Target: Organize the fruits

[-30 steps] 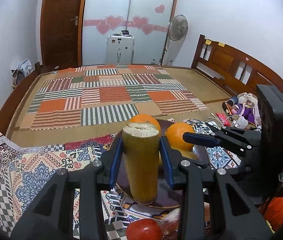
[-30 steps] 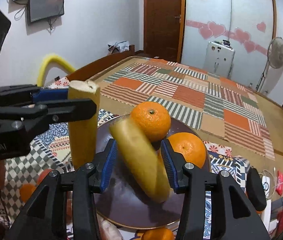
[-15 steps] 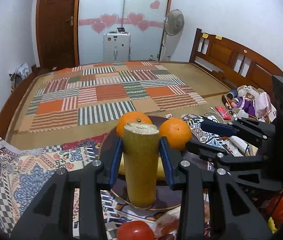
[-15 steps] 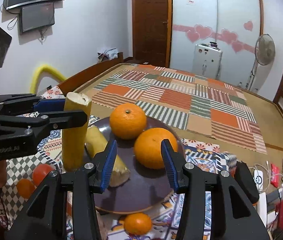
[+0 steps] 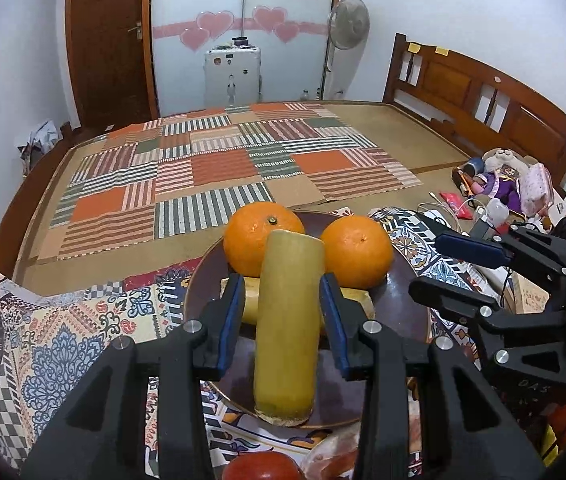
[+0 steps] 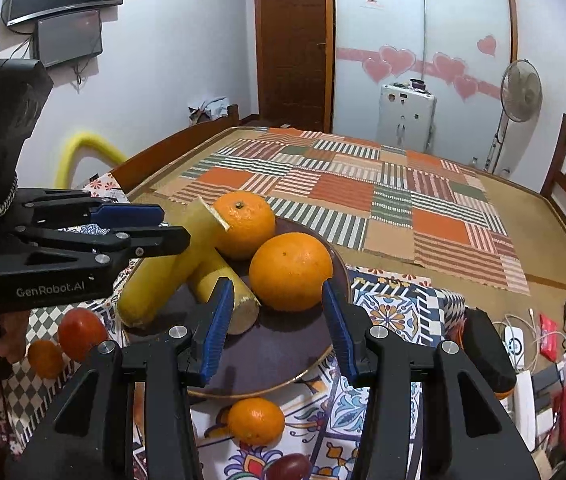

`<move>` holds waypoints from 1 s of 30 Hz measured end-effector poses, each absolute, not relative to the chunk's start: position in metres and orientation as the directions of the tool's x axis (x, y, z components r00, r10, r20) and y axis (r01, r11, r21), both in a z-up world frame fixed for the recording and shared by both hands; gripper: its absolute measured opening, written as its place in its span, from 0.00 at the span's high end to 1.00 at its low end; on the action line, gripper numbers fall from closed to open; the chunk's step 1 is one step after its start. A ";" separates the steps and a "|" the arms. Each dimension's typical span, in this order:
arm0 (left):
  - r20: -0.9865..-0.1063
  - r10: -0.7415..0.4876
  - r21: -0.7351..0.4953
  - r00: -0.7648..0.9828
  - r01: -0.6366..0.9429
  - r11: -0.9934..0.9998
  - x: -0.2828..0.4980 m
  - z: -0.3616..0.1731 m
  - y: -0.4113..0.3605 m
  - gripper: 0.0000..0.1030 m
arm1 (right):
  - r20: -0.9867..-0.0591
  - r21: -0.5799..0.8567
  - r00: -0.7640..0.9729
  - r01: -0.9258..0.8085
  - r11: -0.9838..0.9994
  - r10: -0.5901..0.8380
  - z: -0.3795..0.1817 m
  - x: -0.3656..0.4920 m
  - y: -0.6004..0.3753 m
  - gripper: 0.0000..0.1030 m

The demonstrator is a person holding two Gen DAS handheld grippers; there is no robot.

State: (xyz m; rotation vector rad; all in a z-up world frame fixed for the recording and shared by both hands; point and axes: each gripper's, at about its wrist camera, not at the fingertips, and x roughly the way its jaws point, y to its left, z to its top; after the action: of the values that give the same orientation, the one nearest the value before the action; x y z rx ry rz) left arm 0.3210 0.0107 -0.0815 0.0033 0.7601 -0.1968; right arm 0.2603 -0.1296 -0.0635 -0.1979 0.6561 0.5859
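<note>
A dark round plate (image 5: 403, 300) (image 6: 283, 356) holds two oranges (image 5: 261, 236) (image 5: 357, 250) and a yellow cut stalk piece (image 6: 223, 288) lying flat. My left gripper (image 5: 281, 314) is shut on a second yellow stalk piece (image 5: 287, 320), tilted, its lower end touching the plate's front; the right wrist view shows it (image 6: 155, 280) leaning over the lying piece. My right gripper (image 6: 273, 326) is open and empty, just above the plate's near side, in front of the nearer orange (image 6: 291, 270).
A small orange (image 6: 255, 420), a dark red fruit (image 6: 287, 466), a tomato (image 6: 81, 334) and another small orange (image 6: 45, 358) lie on the patterned cloth (image 5: 63, 340) around the plate. Cables and toys (image 5: 503, 192) lie to the right. A striped mat (image 5: 223, 172) covers the bed beyond.
My right gripper let go of its stalk piece onto the plate and drew back, open. My left gripper tipped its stalk piece forward and lowered it onto the plate.
</note>
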 end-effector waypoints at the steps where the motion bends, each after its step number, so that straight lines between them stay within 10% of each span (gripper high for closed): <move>1: -0.683 -0.177 -0.072 0.709 0.175 0.982 0.319 -0.080 0.012 0.63 | -0.624 0.006 0.641 -0.568 0.823 0.447 -0.063 0.260 -0.130 0.59; 30: -0.691 -0.123 -0.024 0.712 0.147 0.989 0.188 -0.079 0.038 0.50 | -0.643 0.032 0.598 -0.603 0.797 0.478 -0.071 0.180 -0.133 0.56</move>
State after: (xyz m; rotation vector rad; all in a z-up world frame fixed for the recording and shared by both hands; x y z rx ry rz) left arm 0.1884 0.0379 -0.0794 0.0334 0.7641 -0.1494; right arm 0.1799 -0.1327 -0.0709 -0.1968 0.6840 0.6321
